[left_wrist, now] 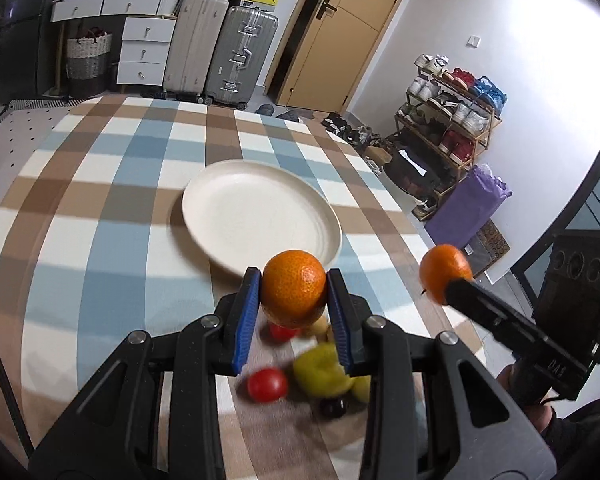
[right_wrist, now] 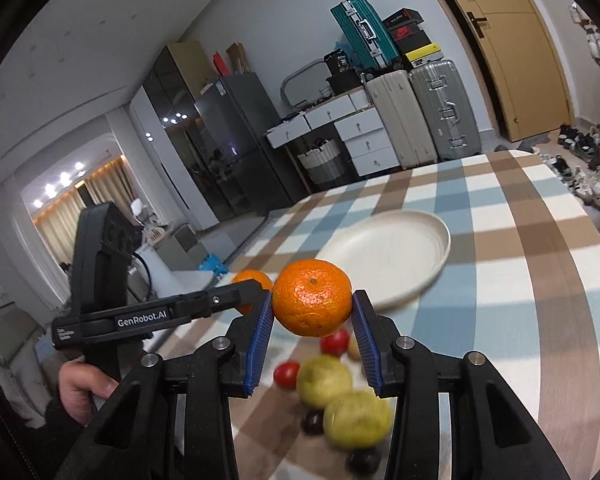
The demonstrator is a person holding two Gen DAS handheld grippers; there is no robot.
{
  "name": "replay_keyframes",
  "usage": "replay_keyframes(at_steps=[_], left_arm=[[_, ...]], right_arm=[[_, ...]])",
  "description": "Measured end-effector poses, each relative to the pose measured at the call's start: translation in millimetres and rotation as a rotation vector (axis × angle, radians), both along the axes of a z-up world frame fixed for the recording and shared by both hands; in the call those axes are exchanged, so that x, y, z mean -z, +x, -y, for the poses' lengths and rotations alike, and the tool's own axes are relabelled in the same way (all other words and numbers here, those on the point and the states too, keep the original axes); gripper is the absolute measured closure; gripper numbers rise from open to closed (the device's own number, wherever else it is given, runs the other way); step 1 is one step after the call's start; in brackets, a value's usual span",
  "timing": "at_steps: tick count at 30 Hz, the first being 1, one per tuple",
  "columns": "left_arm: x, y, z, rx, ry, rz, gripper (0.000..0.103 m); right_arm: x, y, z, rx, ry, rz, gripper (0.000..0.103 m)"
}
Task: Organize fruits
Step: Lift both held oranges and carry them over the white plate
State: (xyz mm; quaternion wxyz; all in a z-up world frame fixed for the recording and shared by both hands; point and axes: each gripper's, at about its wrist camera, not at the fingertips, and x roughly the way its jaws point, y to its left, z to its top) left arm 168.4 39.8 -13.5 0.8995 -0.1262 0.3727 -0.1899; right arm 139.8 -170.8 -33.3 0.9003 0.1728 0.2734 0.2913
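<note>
My left gripper (left_wrist: pixel 294 292) is shut on a tangerine (left_wrist: pixel 293 288) and holds it above the table, just short of the white plate (left_wrist: pixel 256 216). My right gripper (right_wrist: pixel 312 304) is shut on a second tangerine (right_wrist: pixel 311 297), also held in the air; it shows in the left wrist view (left_wrist: pixel 444 272) to the right. The plate (right_wrist: pixel 392 256) holds nothing. Below both grippers lie green fruits (right_wrist: pixel 324 380), cherry tomatoes (right_wrist: pixel 286 374) and dark grapes (right_wrist: pixel 312 422) on the checked cloth. The left gripper's tangerine (right_wrist: pixel 252 280) shows behind its finger in the right wrist view.
The table has a checked cloth (left_wrist: pixel 100 200). Its right edge drops to the floor near a shoe rack (left_wrist: pixel 448 120) and a purple bag (left_wrist: pixel 468 208). Suitcases (left_wrist: pixel 240 56) and white drawers (left_wrist: pixel 144 48) stand beyond the far edge.
</note>
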Motion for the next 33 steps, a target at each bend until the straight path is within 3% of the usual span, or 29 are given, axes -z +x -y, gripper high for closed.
replay_keyframes(at_steps=[8,13,19,24,33], left_arm=[[-21,84,9,0.019,0.023,-0.015,0.073],[-17,134,17,0.036,0.056,-0.044,0.073],[7,191,24,0.029,0.077,-0.103,0.073],[36,227,23,0.036,0.008,-0.18,0.073],[73,258,27,0.034,-0.033,-0.258,0.073]], right_arm=[[-24,74,6,-0.039,0.003,-0.017,0.063],[-17,122,0,-0.064,-0.026,-0.07,0.062],[6,176,-7,-0.09,-0.06,-0.148,0.062],[32,200,-11,-0.1,-0.083,-0.197,0.062],[62,230,-19,-0.113,-0.11,-0.267,0.062]])
